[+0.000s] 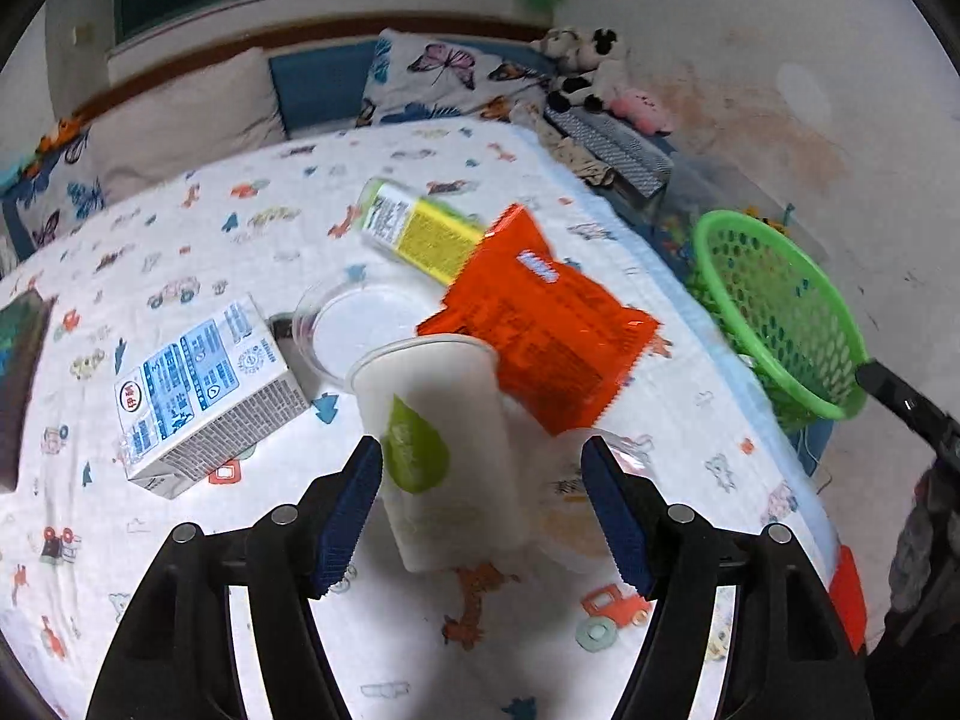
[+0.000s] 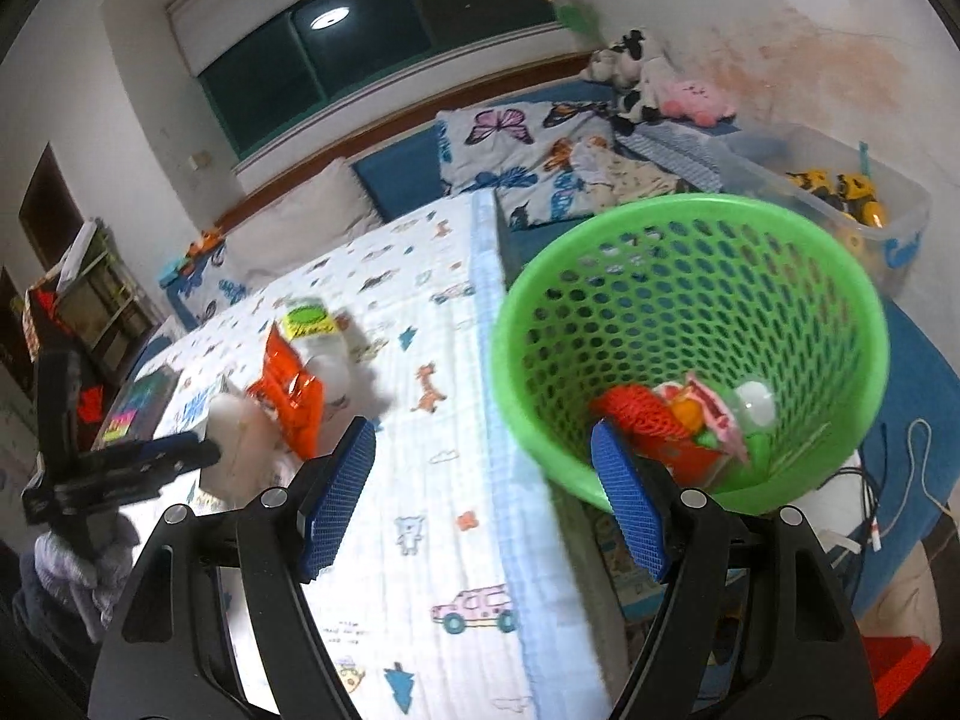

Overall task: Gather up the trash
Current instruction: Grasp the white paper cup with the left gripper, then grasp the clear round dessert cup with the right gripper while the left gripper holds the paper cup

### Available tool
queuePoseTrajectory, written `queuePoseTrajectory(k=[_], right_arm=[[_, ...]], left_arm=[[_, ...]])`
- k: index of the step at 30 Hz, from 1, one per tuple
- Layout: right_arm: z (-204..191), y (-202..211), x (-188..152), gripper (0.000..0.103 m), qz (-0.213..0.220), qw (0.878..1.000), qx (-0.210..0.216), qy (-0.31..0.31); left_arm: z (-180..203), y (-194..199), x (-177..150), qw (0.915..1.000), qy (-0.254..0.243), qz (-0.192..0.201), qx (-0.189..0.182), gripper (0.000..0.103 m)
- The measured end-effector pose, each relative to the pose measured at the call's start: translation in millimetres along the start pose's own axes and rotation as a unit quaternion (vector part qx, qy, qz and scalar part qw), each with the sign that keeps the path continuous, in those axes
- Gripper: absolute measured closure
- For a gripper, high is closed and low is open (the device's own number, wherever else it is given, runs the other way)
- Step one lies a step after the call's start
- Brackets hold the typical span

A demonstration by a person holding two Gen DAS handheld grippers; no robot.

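White paper cup sits between my left gripper's wide-open fingers; my right gripper gapes empty beside the green basket.

The white cup hides part of the orange packet and of the clear plastic lid. The yellow-green carton is motion-blurred, its print unreadable. The trash at the bottom of the green basket is partly hidden behind a right gripper finger.
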State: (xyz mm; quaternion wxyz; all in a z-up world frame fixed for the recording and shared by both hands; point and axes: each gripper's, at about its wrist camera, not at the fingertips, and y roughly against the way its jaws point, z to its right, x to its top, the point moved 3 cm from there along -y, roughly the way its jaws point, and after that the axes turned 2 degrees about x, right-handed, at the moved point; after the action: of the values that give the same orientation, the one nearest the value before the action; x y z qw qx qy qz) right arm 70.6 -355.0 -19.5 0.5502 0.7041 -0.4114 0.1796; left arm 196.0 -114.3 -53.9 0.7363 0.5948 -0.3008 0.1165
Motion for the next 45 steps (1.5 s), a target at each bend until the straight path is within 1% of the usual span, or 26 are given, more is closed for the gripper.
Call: queuePoseTrajectory(k=[3, 13, 15, 17, 22, 27, 31, 39, 42, 45], right_arm=[[-7.4, -6.0, -2.1, 0.028, -0.009, 1.000, 0.005, 0.008], [-26.7, -25.9, -5.7, 0.028, -0.035, 0.999, 0.025, 0.030], [-32.4, -30.1, -8.7, 0.028, -0.041, 0.998, 0.030, 0.037], [-38.3, -34.3, -12.0, 0.028, -0.048, 0.997, 0.035, 0.043], [-52.4, -40.9, -20.0, 0.028, -0.062, 0.995, 0.045, 0.062], [-66.7, -47.4, -27.7, 0.028, -0.077, 0.992, 0.055, 0.080], [-81.5, -54.9, -34.7, 0.028, -0.091, 0.989, 0.066, 0.099], [-113.6, -69.2, -43.8, 0.028, -0.112, 0.980, 0.087, 0.137], [-125.2, -75.5, -47.4, 0.026, -0.117, 0.977, 0.089, 0.153], [-135.5, -82.6, -50.7, 0.026, -0.123, 0.974, 0.092, 0.166]], left_arm=[[-4.5, -13.2, 2.9, 0.9999, 0.008, -0.012, 0.005, 0.037], [-17.2, -31.1, 3.2, 0.9984, 0.044, -0.036, 0.003, 0.037], [-17.6, -33.0, 3.6, 0.9982, 0.046, -0.037, 0.002, 0.038], [-16.5, -34.5, 2.9, 0.9982, 0.046, -0.039, 0.000, 0.044], [-17.5, -30.8, 2.0, 0.9980, 0.052, -0.033, -0.007, 0.045], [-20.1, -15.2, -0.9, 0.9983, 0.053, -0.020, -0.013, 0.046], [-24.7, 4.5, -4.9, 0.9987, 0.049, -0.005, -0.014, 0.046], [-45.2, 42.1, -12.7, 0.9982, 0.056, 0.021, 0.003, 0.046], [-54.2, 50.2, -16.6, 0.9977, 0.062, 0.026, 0.006, 0.046], [-58.8, 56.0, -20.2, 0.9974, 0.065, 0.030, 0.008, 0.046]])
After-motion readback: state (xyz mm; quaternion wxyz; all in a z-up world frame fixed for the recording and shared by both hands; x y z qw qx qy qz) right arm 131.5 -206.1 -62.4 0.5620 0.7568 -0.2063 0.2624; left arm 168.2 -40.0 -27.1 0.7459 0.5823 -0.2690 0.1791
